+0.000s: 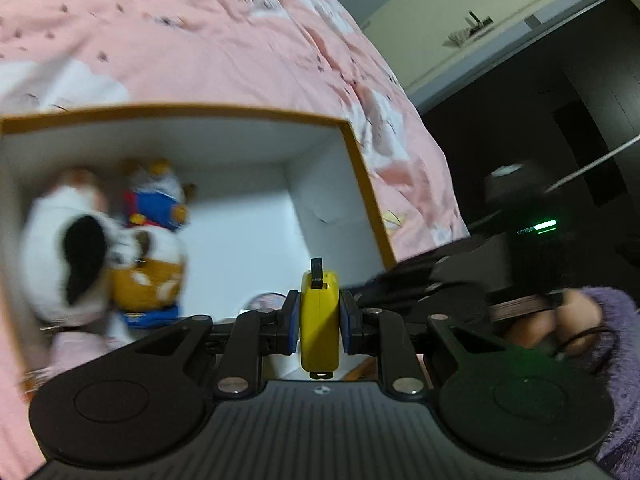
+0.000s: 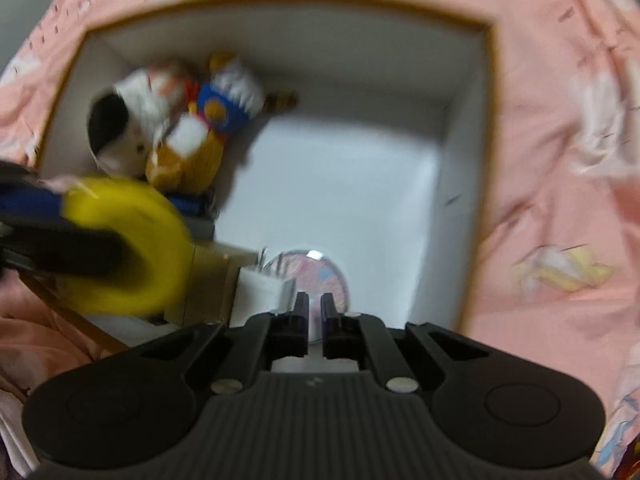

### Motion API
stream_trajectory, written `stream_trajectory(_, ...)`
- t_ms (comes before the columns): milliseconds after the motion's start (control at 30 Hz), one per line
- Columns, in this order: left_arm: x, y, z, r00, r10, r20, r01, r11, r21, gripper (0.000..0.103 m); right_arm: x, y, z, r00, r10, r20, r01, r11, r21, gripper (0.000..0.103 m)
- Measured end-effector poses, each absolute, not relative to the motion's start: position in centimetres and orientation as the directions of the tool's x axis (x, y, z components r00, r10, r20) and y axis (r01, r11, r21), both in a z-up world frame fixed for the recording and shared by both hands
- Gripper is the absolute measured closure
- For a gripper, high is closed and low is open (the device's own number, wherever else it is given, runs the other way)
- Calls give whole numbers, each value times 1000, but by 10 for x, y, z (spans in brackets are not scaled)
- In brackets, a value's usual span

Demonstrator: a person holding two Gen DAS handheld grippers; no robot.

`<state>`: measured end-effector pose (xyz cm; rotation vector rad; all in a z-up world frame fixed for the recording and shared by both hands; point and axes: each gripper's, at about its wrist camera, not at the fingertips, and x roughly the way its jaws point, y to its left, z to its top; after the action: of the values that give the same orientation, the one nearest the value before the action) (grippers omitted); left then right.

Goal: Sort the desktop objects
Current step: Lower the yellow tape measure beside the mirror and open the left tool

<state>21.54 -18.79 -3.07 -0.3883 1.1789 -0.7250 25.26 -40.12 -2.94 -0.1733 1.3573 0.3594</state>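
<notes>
Pink patterned bedding [image 2: 560, 160] is spread under a white-lined box [image 1: 356, 168]. At its near edge, a yellow tape measure [image 1: 319, 320] is pinched by the left gripper [image 1: 319, 322]; the right gripper [image 2: 315, 312] is pressed together, empty, above a round badge [image 2: 320, 276]. Farther in, 2 plush toys [image 2: 168, 120] are seen.

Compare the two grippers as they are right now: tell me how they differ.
The left gripper is shut on a yellow tape measure, its blue pads pressing both flat sides; the right gripper is shut with nothing between its jaws. The left gripper sits at the near edge of the white box; the right gripper looks almost straight down into it, above a round pinkish badge. Both are black two-finger grippers over the same box.
</notes>
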Motion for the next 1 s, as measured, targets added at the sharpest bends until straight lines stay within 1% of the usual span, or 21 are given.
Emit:
stream_trajectory(133, 223, -221, -50, 139, -687, -713, 319, 713, -624, 81, 244, -416, -4, 243, 113, -963, -357, 934, 20, 95)
stream_trajectory(267, 229, -251, -74, 86, -662, -744, 309, 728, -612, 81, 238, -426, 8, 291, 68, -954, -360, 932, -43, 95)
stream_trajectory(300, 230, -257, -79, 79, -655, -752, 305, 734, -607, 81, 236, -425, 9, 300, 61, -952, -359, 932, -53, 98)
stream_trajectory(400, 231, -274, -93, 53, -635, -770, 289, 748, -597, 81, 234, -437, 13, 304, 91, -948, -346, 938, -21, 98)
stream_trajectory(600, 234, -299, -114, 29, -595, -803, 257, 781, -569, 81, 233, -439, 16, 336, 110, -935, -344, 939, -13, 98)
stream_trajectory(633, 234, -301, -117, 25, -590, -807, 250, 785, -567, 81, 234, -440, 17, 344, 104, -933, -342, 940, -22, 96)
stream_trajectory(700, 234, -304, -123, 14, -583, -812, 235, 791, -564, 81, 234, -441, 20, 358, 87, -930, -341, 939, -44, 95)
stream_trajectory(900, 236, -309, -130, 2, -530, -848, 222, 827, -516, 81, 237, -445, 17, 353, 85, -932, -336, 941, -41, 95)
stream_trajectory(1000, 233, -314, -125, 11, -483, -875, 257, 847, -465, 79, 237, -445, 14, 347, 86, -934, -337, 941, -39, 95)
